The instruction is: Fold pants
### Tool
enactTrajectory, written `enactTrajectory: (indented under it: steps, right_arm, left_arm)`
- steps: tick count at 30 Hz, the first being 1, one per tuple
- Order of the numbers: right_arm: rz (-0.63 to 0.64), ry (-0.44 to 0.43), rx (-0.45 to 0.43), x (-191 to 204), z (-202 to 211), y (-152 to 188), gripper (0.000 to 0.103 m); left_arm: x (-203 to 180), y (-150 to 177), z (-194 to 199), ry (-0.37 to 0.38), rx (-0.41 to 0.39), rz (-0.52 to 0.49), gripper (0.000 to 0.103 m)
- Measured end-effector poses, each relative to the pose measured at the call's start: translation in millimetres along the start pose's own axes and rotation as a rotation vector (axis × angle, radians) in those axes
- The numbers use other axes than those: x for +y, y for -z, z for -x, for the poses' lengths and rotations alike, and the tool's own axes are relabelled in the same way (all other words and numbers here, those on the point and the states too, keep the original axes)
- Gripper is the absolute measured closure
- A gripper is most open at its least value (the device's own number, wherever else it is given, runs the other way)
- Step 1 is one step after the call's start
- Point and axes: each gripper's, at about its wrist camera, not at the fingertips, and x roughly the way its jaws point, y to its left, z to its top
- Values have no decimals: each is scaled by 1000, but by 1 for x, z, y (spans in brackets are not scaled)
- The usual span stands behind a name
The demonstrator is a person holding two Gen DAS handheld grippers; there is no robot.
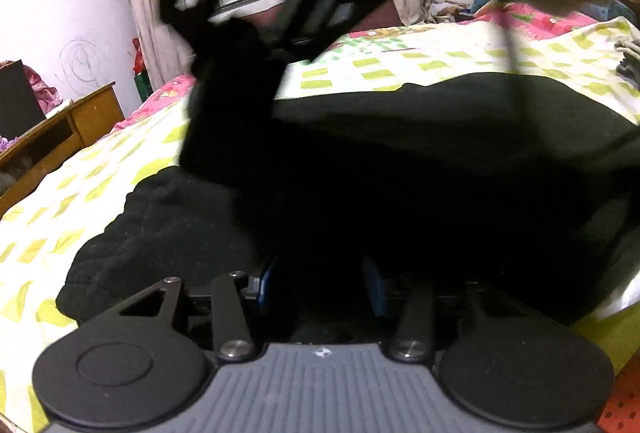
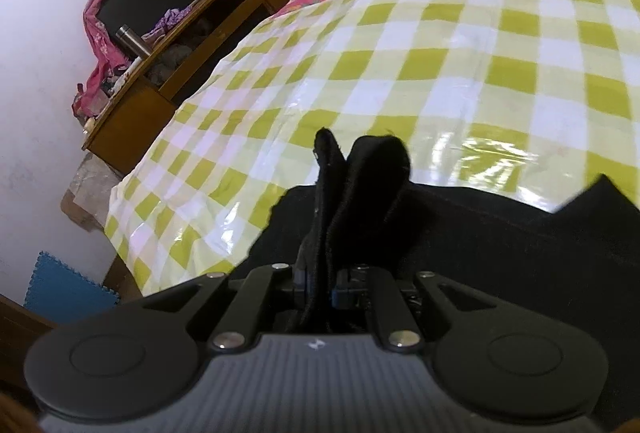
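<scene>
Pinching a fold of the black pants in our clenched right gripper, we see checked sheet toward twelve o'clock, while whether our left gripper grips them we cannot tell.

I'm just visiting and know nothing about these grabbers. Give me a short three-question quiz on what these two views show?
1. True or false: the right gripper is shut on a bunch of the black pants.
2. Which pattern covers the bed under the pants? A) blue stripes B) yellow-green and white checked sheet C) plain grey
3. Fill in: beside the bed stands a wooden ____.

Key: 1 true; 2 B; 3 desk.
</scene>
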Motion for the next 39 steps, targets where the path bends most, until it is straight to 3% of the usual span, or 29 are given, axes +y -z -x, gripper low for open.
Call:
enactTrajectory:
  steps: [4,8,12,16,20,24,26,29,33,35,37,39]
  right_arm:
    - [57,7,46,25,-30,3,87]
    - [19,-49,52,29,-39,3,84]
    - [65,-32,-5,24,-14,5,74]
    - [51,8,-19,0,8,11,72]
    - [91,84,-4,-20,25,28,72]
    - [114,158,-54,-40,63,48,71]
    - [105,185,-80,-53,82,58,69]
    - [49,252,-117,-82,114,72,66]
    - [-80,356,-155,-132,152,90,65]
    - [-154,384,-175,-159,169,102,65]
    - [-218,380,-188,-180,179,113,63]
    - [-306,289,-193,-204,182,122,60]
  left_arm:
    - [0,1,0,0,-7,6,46]
    - [5,6,5,8,-11,36,45]
    - [16,9,8,18,-25,86,43]
    - [27,5,9,23,-24,140,43]
    - [44,-1,23,-28,-56,163,43]
    - [70,-9,39,-95,-108,173,42]
    - [73,-21,38,-87,-137,171,37]
    - [62,-36,15,-76,-144,112,35]
    - [55,-27,-33,-52,30,105,34]
    - [47,-22,-20,-69,25,82,32]
    - [46,-25,-15,-90,37,49,31]
    - [40,-31,-12,-110,41,21,31]
